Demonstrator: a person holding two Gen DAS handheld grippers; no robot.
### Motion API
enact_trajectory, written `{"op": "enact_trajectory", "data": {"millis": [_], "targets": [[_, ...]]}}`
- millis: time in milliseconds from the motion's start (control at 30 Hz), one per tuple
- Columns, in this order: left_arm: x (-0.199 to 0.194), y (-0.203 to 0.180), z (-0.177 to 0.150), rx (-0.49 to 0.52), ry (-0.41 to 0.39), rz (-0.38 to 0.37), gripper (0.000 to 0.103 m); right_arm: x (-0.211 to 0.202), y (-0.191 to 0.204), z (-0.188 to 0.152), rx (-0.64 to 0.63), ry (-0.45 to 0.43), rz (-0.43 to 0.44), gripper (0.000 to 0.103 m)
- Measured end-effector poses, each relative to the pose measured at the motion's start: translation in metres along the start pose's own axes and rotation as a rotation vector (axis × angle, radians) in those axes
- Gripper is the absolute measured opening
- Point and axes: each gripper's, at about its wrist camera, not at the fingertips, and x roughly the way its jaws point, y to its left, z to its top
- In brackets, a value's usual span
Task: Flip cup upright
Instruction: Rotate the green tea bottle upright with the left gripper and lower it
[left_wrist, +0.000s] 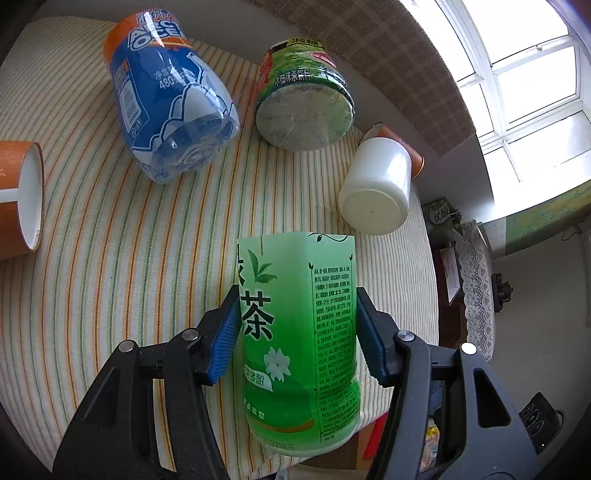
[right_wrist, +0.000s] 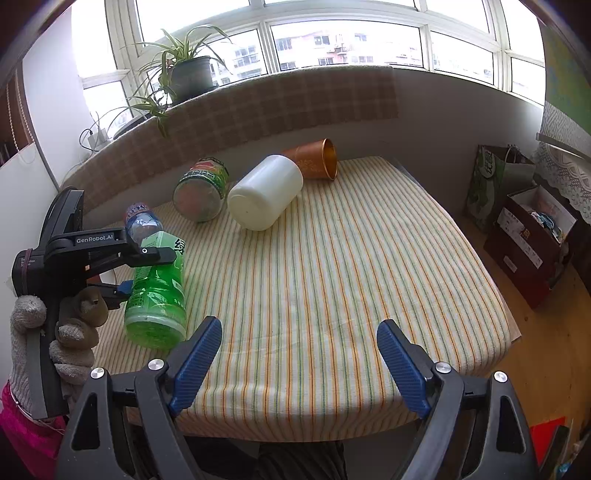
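Note:
A translucent green tea cup (left_wrist: 295, 332) with printed lettering sits between the blue pads of my left gripper (left_wrist: 297, 295), which is shut on its sides. From the right wrist view the same green cup (right_wrist: 157, 291) hangs tilted at the table's left side, its round end low over the striped cloth, held by the left gripper (right_wrist: 144, 271) in a gloved hand (right_wrist: 70, 332). My right gripper (right_wrist: 299, 326) stands open over the table's front edge with nothing between its fingers.
Several cups lie on their sides on the striped tablecloth (right_wrist: 332, 277): a blue one (left_wrist: 166, 99), a dark green one (left_wrist: 303, 96), a white one (left_wrist: 376, 192) and an orange one (right_wrist: 317, 158) behind it. Another orange cup (left_wrist: 18, 199) lies at far left. Bags and a box (right_wrist: 532, 240) stand on the floor to the right.

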Motion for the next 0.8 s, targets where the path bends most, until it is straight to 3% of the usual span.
{"op": "enact_trajectory", "data": {"millis": [400, 800], "targets": [[-0.029, -0.036, -0.014, 0.19, -0.164, 0.111, 0.057, 0.003, -0.001, -0.001, 0.013, 0.016, 0.013, 0.088], [-0.024, -0.059, -0.014, 0.338, -0.276, 0.226, 0.057, -0.001, -0.006, -0.002, 0.028, 0.007, 0.007, 0.088]]}}
